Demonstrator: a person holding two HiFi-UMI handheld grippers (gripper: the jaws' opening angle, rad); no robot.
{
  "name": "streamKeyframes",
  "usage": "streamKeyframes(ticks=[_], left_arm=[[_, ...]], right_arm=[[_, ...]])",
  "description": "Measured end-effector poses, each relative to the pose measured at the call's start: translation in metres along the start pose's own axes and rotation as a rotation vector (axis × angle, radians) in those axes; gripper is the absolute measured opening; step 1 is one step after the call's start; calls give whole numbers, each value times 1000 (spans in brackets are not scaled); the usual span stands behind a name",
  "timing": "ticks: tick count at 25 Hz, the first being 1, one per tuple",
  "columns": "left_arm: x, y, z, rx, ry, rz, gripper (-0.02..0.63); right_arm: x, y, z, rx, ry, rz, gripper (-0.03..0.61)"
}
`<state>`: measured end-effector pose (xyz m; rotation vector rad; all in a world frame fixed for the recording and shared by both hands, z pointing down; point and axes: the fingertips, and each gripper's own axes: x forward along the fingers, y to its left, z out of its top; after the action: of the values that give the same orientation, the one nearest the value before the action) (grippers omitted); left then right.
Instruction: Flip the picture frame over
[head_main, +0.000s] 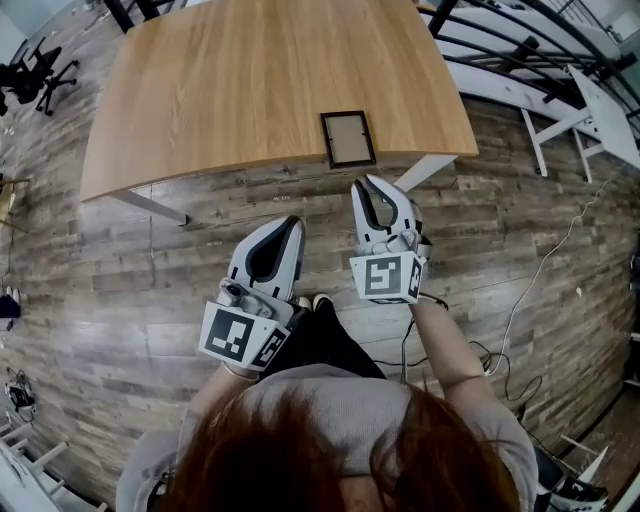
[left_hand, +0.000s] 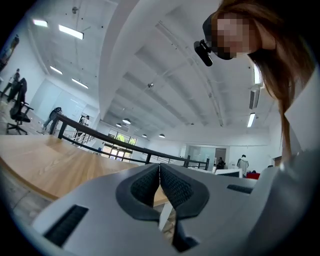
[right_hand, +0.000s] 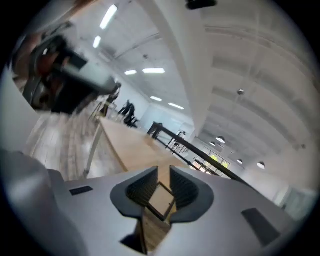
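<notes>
No words, numbers or brand names can be read anywhere. The only signs are black-and-white square markers, near the person, on the cube (head_main: 240, 336) of the left gripper (head_main: 293, 222) and the cube (head_main: 388, 277) of the right gripper (head_main: 368, 183). They are coded block patterns, not letters or digits.

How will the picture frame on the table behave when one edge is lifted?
The picture frame looks stiff, with a dark border, so it likely pivots as one piece. It lies flat on the smooth wooden table, near the front edge, so it may slide when pushed.
</notes>
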<state>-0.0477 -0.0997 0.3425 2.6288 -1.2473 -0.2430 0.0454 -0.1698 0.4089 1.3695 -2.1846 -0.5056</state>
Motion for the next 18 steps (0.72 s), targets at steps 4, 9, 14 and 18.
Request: streamKeyframes(ticks=[4, 9, 14, 18], left_arm=[[-5, 13, -12, 0, 33, 47, 8], [-22, 33, -18, 11, 61, 118, 9], [-38, 49, -19, 28, 73, 191, 8], [-51, 66, -24, 15, 87, 249, 9]], right_arm=[[58, 35, -75, -488, 150, 105, 152], [105, 54, -149, -749, 292, 151, 183], [129, 59, -173, -825, 316, 127, 183], [142, 69, -175, -854, 301, 138, 183]])
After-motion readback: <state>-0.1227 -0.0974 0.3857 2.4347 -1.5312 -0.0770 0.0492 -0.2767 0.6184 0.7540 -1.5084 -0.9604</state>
